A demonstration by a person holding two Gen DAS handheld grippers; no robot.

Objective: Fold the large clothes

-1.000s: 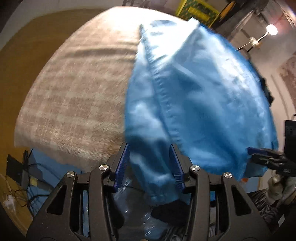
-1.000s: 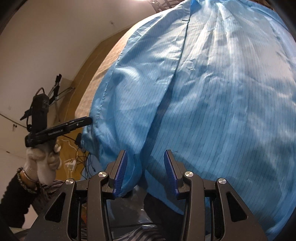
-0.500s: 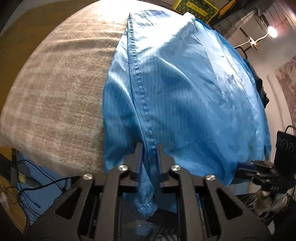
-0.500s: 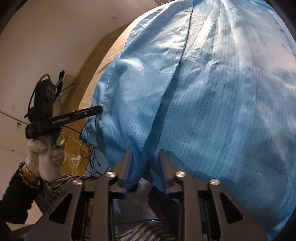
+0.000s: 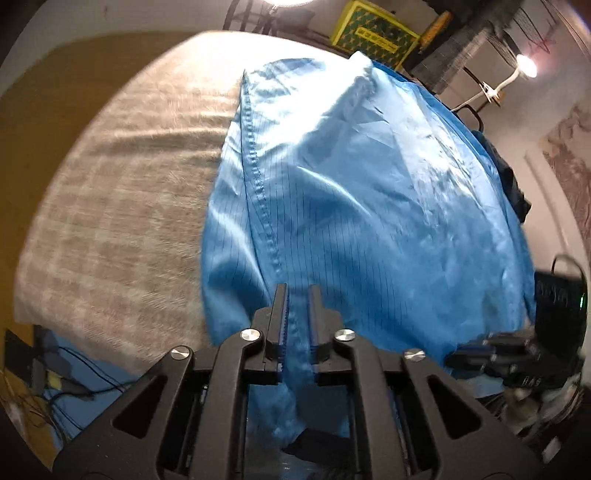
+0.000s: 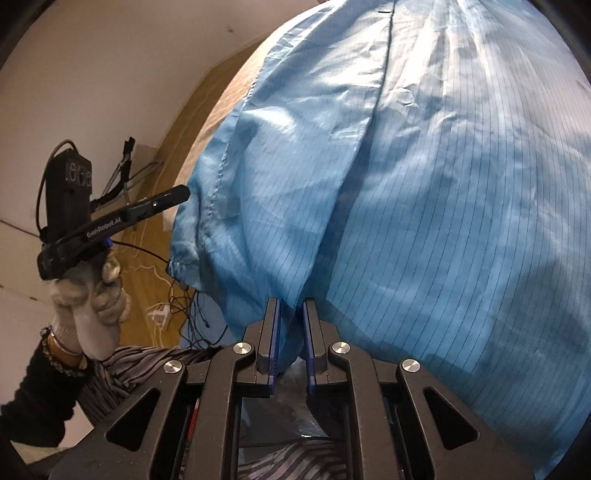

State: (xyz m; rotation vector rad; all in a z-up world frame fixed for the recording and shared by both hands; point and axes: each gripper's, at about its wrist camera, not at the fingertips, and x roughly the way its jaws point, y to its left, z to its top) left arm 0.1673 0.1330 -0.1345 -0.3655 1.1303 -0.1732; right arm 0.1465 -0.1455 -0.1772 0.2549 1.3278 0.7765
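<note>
A large light-blue pinstriped garment (image 5: 369,192) lies spread over a beige checked table cover (image 5: 110,206); it fills most of the right wrist view (image 6: 443,203). My left gripper (image 5: 296,295) is shut on the garment's near edge beside a stitched seam. My right gripper (image 6: 291,306) is shut on a fold of the same near edge, further right. The left gripper also shows in the right wrist view (image 6: 184,192), in a gloved hand, its tip at the garment's elastic cuff. The right gripper also shows in the left wrist view (image 5: 454,360), at the garment's near right edge.
A yellow crate (image 5: 373,35) and a lit lamp (image 5: 526,66) stand behind the table. Cables and a power strip (image 6: 159,314) lie on the wooden floor below the near edge. A dark cloth (image 5: 513,192) lies at the table's far right.
Both grippers went from open around the garment's near edge to shut on it. The left view has pulled back a little, and the garment lies flatter.
</note>
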